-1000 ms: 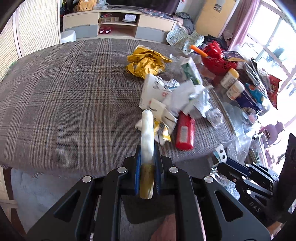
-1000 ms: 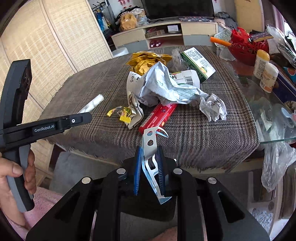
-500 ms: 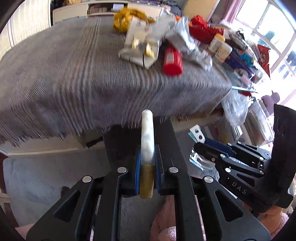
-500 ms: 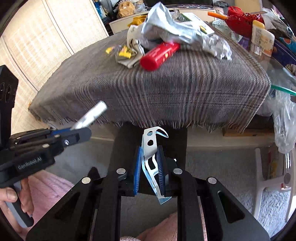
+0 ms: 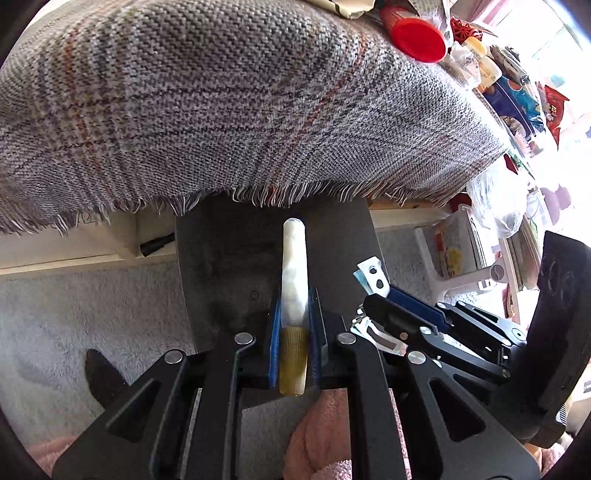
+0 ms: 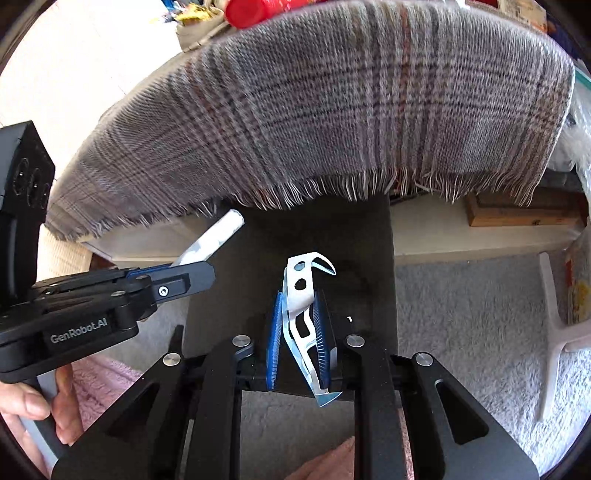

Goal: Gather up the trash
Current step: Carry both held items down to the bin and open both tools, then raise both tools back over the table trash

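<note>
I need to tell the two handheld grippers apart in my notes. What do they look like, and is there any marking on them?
Both are matte black linkage frames with silver pivot screws and ribbed blue pads on the jaws. The left gripper carries white "GenRobot.AI" lettering on its side and has a grey handle. The right gripper looks the same build; no lettering is legible on it. Pink fluffy fabric shows beneath them.

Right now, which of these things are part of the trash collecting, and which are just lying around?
Part of the job:
- white roll in the left gripper
- white-and-blue plastic scrap in the right gripper
- dark bin under both
- red bottle on the table

Just lying around:
- plaid tablecloth
- grey carpet
- wooden box
</note>
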Demonstrator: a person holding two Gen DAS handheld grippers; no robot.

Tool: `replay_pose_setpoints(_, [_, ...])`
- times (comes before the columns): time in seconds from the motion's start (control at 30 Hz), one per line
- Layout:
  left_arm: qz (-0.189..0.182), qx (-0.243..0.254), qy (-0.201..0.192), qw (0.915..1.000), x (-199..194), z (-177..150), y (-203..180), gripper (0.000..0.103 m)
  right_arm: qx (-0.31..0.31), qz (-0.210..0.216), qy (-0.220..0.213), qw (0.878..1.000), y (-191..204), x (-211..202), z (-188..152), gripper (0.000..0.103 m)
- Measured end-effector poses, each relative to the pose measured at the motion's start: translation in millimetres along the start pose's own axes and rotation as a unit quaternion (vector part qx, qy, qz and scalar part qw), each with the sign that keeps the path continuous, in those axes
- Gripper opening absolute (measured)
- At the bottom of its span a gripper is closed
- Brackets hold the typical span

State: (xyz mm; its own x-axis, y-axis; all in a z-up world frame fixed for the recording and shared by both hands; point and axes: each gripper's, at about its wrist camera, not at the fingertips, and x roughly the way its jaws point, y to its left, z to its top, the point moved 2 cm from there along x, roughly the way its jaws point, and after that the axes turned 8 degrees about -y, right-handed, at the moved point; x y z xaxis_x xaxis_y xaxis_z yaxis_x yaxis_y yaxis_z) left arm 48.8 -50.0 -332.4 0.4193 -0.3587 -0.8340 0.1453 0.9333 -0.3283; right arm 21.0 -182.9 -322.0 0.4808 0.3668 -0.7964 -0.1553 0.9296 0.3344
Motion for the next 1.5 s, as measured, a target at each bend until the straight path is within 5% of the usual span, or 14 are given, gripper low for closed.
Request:
replay_pose_setpoints(0.17, [0.015,-0.001,-0.004,0.9999,0,4,-2,0.022,-0.008,-0.005,0.016,1.0,1,10,-1,0.022])
replay_pose_setpoints(0.23, [0.019,-0.004,-0.012,0.9997,-5,7,-1,0.033,-0.02,-0.013,0.018,1.0,2,10,-2,0.056])
replay_pose_setpoints(0.27, [0.02,-0.005,-0.016,0.9997,-7,9,0,0.034,-0.022,-0.02,0.012,0.999,1,8,-3,0.064])
replay_pose_setpoints(0.47, [0.021,-0.01,-0.039,0.999,-26,15,7,0.054,-0.022,-0.034,-0.016,0.999,-4,-11,0,0.087])
replay_pose_setpoints(0.53, [0.027,-0.005,-0.053,0.9982,-36,16,8,0.069,-0.019,-0.042,-0.033,0.998,-8,-18,2,0.1])
replay_pose_setpoints(0.63, [0.035,-0.001,-0.074,0.9966,-49,19,8,0.086,-0.018,-0.037,-0.042,0.998,-11,-29,7,0.1])
replay_pose_setpoints(0.8, [0.042,0.0,-0.095,0.9947,-70,25,10,0.095,-0.002,-0.03,-0.049,0.998,-16,-42,20,0.1])
replay_pose_setpoints(1.17, [0.076,0.005,-0.13,0.9885,-113,40,22,0.095,0.037,-0.024,-0.109,0.993,-30,-106,73,0.1])
replay_pose_setpoints(1.5, [0.078,0.055,-0.156,0.9831,-130,89,-2,0.094,0.015,-0.07,-0.152,0.986,-44,-125,138,0.1])
